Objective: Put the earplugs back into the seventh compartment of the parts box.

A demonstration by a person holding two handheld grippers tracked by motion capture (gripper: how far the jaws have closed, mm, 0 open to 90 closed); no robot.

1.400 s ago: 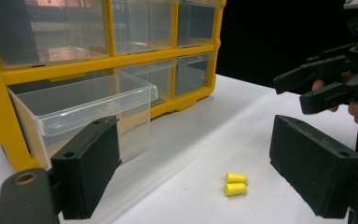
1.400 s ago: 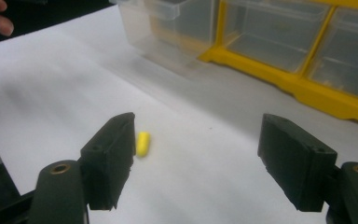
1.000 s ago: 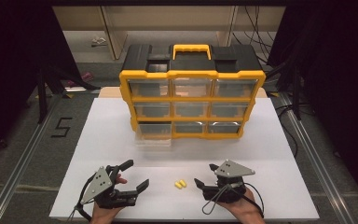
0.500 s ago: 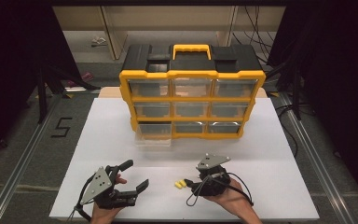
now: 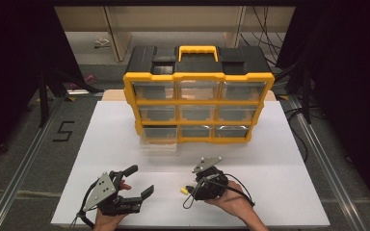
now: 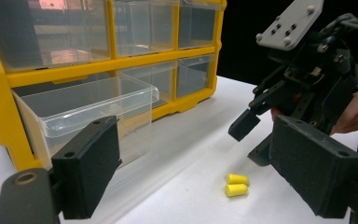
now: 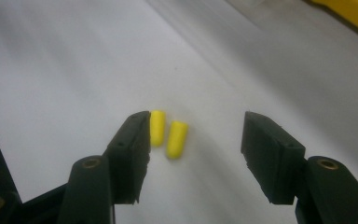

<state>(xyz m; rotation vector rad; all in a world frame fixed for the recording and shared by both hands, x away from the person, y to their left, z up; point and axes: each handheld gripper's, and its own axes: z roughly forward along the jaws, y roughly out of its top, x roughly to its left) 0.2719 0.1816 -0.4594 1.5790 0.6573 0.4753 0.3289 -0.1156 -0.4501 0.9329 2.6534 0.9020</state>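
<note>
Two yellow earplugs [image 7: 168,135] lie side by side on the white table [image 5: 289,163], between your right gripper's [image 7: 193,140] spread jaws. Likely soft, light foam: pinch gently mid-length. Your left gripper [image 5: 134,182] rests open nearby.

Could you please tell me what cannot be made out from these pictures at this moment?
- High view: the right gripper covers part of the yellow earplugs, so their count is unclear there.
- High view: contents of the organizer drawers are too small and glary to tell.
- Left gripper view: the left jaw hides the open drawer front.
</note>
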